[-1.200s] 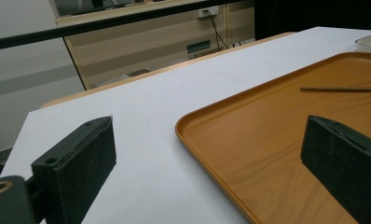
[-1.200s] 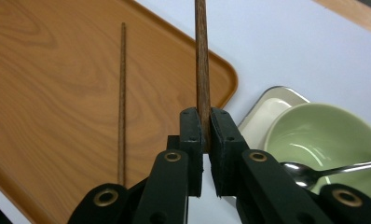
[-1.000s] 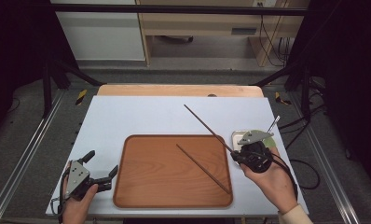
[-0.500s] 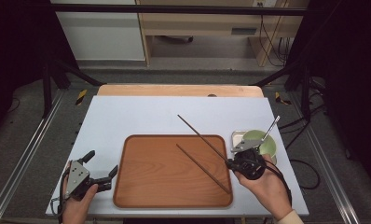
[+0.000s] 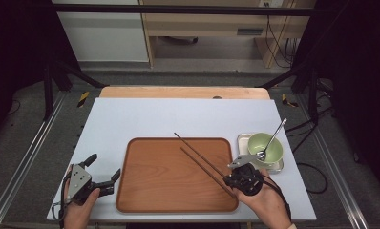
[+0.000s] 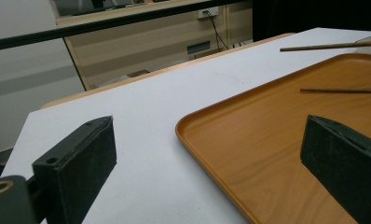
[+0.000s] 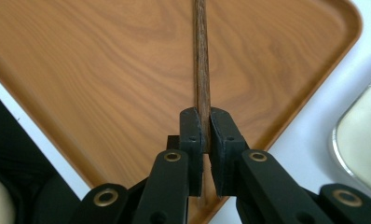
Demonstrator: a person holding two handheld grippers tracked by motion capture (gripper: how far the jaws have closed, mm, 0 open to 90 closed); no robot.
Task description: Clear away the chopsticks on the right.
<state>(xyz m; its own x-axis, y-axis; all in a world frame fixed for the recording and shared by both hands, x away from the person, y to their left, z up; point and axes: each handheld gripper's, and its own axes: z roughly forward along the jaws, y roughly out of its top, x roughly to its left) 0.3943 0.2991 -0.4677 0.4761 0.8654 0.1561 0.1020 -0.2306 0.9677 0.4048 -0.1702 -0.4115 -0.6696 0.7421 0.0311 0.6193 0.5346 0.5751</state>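
While the right tongs [image 7: 205, 133] stay clamped on one chopstick's [image 5: 197, 151] near end, its long axis runs straight ahead of them over the tray [image 5: 150, 191], beside the chopstick lying there [image 5: 205, 169]; the left tongs [image 5: 101, 174] gape empty, well apart.

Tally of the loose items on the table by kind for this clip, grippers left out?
Chopsticks: 2, one clamped in the right gripper, one lying on the tray
Wooden tray: 1
Green bowl: 1
Spoon: 1
Small metal tray under the bowl: 1
Total: 6
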